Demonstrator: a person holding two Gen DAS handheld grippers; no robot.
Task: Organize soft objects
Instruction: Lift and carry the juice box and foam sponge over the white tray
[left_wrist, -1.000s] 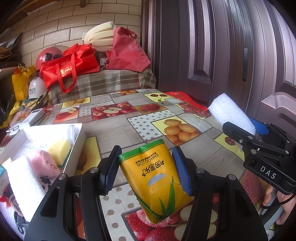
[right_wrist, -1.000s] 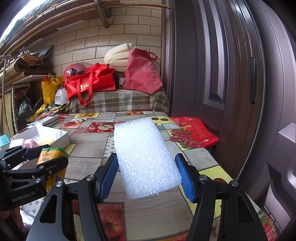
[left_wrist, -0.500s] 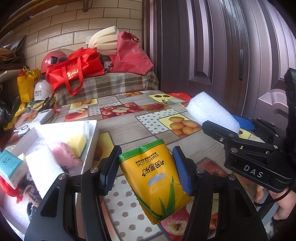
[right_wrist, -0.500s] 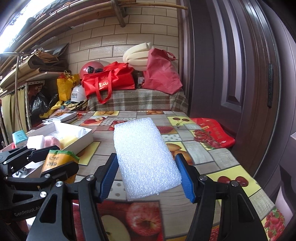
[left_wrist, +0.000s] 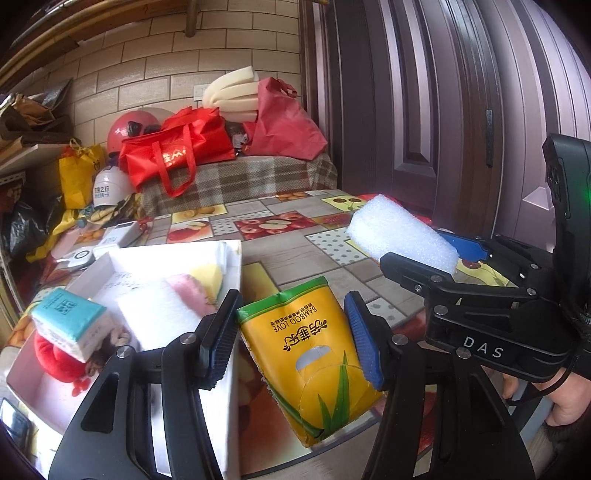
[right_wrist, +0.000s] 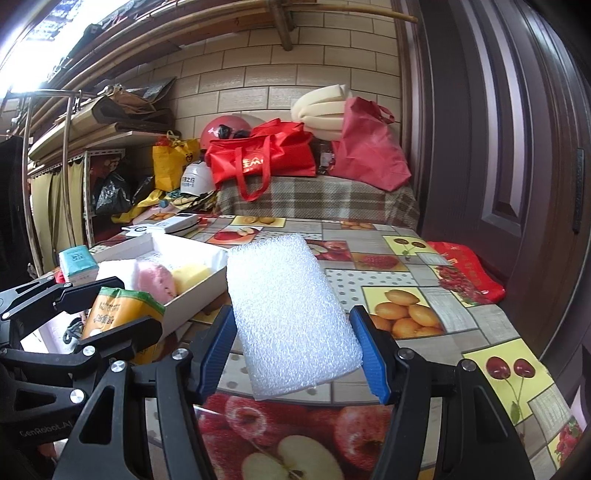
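My left gripper (left_wrist: 291, 339) is shut on a yellow tissue pack (left_wrist: 310, 354) and holds it above the table, just right of a white box (left_wrist: 232, 266). My right gripper (right_wrist: 295, 350) is shut on a white foam block (right_wrist: 288, 310), also in the air; the block shows in the left wrist view (left_wrist: 399, 236) to the right. The box (right_wrist: 199, 291) holds a yellow sponge (right_wrist: 190, 275), a pink soft thing (right_wrist: 155, 280), a white foam piece (left_wrist: 159, 314), a teal tissue pack (left_wrist: 70, 321) and a red plush (left_wrist: 59, 362).
The table wears a fruit-print cloth (right_wrist: 402, 317). A white device (right_wrist: 177, 223) lies at its far left. Red bags (right_wrist: 266, 158) and foam rolls (right_wrist: 321, 110) sit on a checked bench behind. A dark door (right_wrist: 498, 147) stands right. A red bag (right_wrist: 465, 273) lies at the table's right edge.
Both grippers have moved left toward the white box, each still holding its item. More of the box and its contents has come into view.
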